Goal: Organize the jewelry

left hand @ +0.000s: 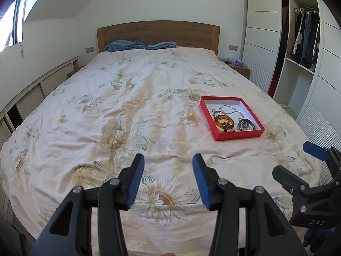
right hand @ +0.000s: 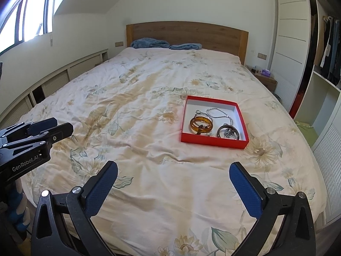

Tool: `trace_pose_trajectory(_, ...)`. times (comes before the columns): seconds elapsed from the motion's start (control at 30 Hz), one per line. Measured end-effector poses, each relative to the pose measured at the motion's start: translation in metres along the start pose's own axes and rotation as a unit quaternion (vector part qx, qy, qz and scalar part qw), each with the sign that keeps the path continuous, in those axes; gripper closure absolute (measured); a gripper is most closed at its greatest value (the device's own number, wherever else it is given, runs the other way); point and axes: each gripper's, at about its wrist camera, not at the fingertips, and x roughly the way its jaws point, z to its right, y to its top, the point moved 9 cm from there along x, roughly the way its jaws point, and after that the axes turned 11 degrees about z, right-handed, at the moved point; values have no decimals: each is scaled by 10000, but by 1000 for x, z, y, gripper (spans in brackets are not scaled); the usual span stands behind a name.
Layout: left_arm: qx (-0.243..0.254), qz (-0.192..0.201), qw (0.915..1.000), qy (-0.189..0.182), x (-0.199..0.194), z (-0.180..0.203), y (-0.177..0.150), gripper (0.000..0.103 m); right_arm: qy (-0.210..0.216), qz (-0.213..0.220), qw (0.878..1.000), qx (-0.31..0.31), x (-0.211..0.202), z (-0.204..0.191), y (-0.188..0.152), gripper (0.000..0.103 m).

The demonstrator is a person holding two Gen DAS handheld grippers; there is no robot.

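A red box (left hand: 238,136) (right hand: 213,144) with a white inside lies on the right half of the bed. In it are an amber bangle (left hand: 223,121) (right hand: 201,124), a dark ring-shaped bracelet (left hand: 246,124) (right hand: 228,132) and a silver chain (left hand: 231,108) (right hand: 219,114). My left gripper (left hand: 168,160) is open and empty, above the near bed edge, left of the box. My right gripper (right hand: 173,168) is wide open and empty, short of the box. Each gripper shows in the other's view: the right gripper (left hand: 298,160) and the left gripper (right hand: 61,125).
The bed has a floral quilt (left hand: 127,106) (right hand: 138,98), blue pillows (left hand: 125,44) and a wooden headboard (right hand: 187,34). A nightstand (left hand: 240,67) and an open wardrobe (left hand: 302,42) stand on the right. Low cabinets (right hand: 64,76) run along the left wall.
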Motion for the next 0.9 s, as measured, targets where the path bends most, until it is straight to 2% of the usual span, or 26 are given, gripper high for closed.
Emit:
trace_pose_trajectory(0.23, -43, -99, 9999, -40, 6, -3, -5, 58, -29, -70, 10000, 18, 7, -3, 0, 0)
trace_pose_trajectory(0.33, -27, -152, 9999, -12, 8, -4, -10, 49, -96, -89, 9999, -55, 7, -4, 0, 0)
trace_pose_trajectory(0.9, 68, -566, 9983, 118, 32, 2, -24, 47, -384, -119, 9987, -318, 10, 9, 4, 0)
